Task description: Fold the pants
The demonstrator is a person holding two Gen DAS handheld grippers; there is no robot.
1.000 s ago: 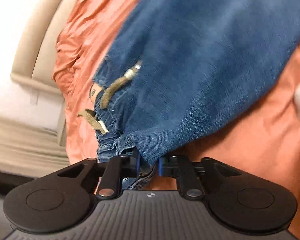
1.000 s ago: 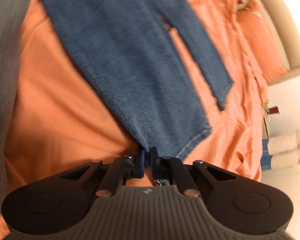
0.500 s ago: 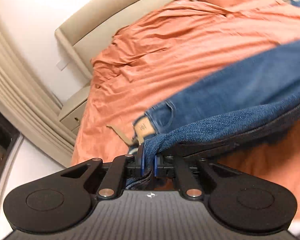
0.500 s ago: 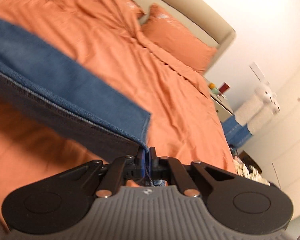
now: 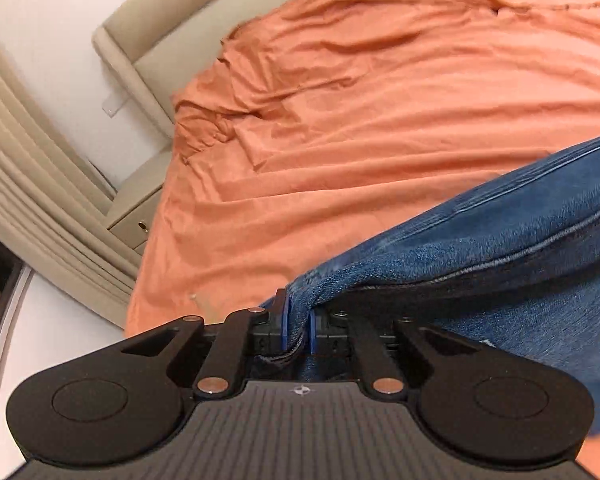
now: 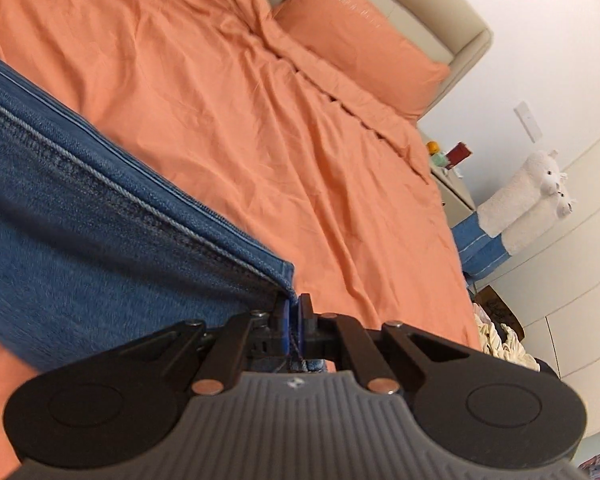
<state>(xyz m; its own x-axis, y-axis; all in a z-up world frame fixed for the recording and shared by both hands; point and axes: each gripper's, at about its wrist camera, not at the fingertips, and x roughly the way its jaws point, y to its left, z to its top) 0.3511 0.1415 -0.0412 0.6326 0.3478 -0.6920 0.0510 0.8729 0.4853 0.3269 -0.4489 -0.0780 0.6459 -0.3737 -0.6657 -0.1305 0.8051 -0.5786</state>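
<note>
above the orange bed (image 5: 380, 128), each hand-held gripper, left (image 5: 298, 316) and right (image 6: 294, 314), pinches the blue pants (image 5: 480, 256), whose far ends run out of frame.

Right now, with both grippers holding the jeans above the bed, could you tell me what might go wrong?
1. The right gripper pinches only the hem corner of the jeans, so the denim could slip out.
2. The left gripper holds a bunched fold; the layers may shift and skew the crease.
3. The orange bedsheet is wrinkled, so the jeans may land unevenly.

Orange bedsheet (image 5: 380, 140), pillow (image 6: 360, 52), headboard (image 5: 172, 44)
</note>
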